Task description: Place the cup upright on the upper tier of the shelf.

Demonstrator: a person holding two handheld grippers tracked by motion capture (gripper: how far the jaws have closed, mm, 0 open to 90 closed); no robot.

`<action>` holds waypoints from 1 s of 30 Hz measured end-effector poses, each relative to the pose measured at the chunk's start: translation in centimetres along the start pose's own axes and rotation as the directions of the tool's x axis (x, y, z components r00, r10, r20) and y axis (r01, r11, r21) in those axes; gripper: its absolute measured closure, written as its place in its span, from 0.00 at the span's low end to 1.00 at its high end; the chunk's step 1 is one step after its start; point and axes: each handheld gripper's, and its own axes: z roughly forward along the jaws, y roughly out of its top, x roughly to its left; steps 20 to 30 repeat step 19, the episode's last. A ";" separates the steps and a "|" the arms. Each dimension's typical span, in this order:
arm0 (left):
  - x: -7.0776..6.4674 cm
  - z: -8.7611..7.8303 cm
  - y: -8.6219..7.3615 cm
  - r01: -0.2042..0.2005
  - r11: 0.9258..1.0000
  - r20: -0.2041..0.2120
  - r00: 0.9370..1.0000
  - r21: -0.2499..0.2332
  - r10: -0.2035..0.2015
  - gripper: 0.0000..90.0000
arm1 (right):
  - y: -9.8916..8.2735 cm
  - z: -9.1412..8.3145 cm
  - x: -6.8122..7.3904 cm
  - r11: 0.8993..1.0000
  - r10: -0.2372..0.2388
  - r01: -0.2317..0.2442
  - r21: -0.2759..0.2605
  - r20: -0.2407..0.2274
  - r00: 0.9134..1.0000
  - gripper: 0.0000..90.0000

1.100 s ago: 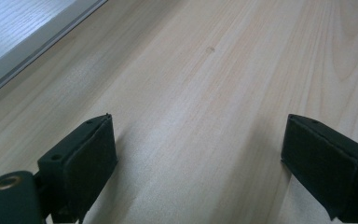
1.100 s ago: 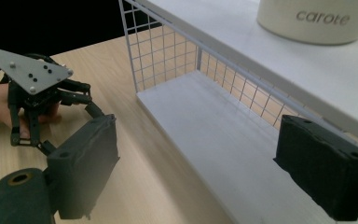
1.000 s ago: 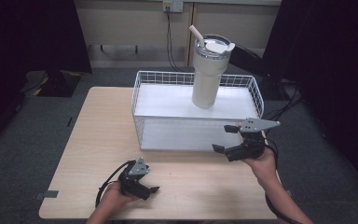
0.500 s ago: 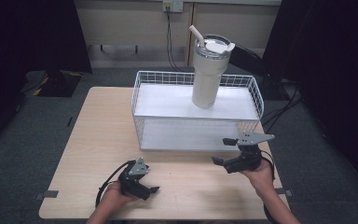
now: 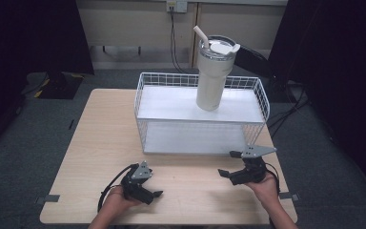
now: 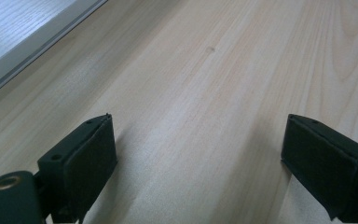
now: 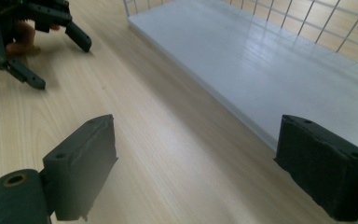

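Both grippers resting low on the bench point(image 5: 100, 143), fingers spread, holding nothing: left gripper point(image 5: 151, 194), right gripper point(image 5: 225, 171). Tumbler point(image 5: 213, 76) standing atop wire basket point(image 5: 262, 102); best approached level, fingers straddling its body.

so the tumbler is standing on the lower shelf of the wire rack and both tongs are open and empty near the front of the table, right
Not quite. In the high view the tumbler stands on the upper shelf of the wire rack, not the lower one. The rest holds: the left tongs and the right tongs are both open and empty near the front of the table.
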 end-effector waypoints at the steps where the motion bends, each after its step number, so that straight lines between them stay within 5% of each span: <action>1: 0.0 0.0 0.0 0.000 1.000 0.000 1.000 0.000 0.000 0.11 | -0.3 0.2 0.1 1.000 -0.002 0.002 0.010 -0.001 1.000 0.13; 11: 0.0 0.0 0.0 0.000 1.000 0.000 1.000 0.000 0.000 0.11 | -2.6 1.8 0.4 0.996 -0.006 0.006 0.088 -0.001 1.000 0.13; 18: 0.0 0.0 0.0 0.000 1.000 0.000 1.000 0.000 0.000 0.11 | -4.0 2.1 0.3 0.994 -0.002 -0.002 0.111 0.038 0.999 0.13; 30: 0.0 0.0 0.0 0.000 1.000 0.000 1.000 0.000 0.000 0.11 | -4.1 2.1 0.4 0.992 -0.023 0.016 0.124 0.053 0.998 0.13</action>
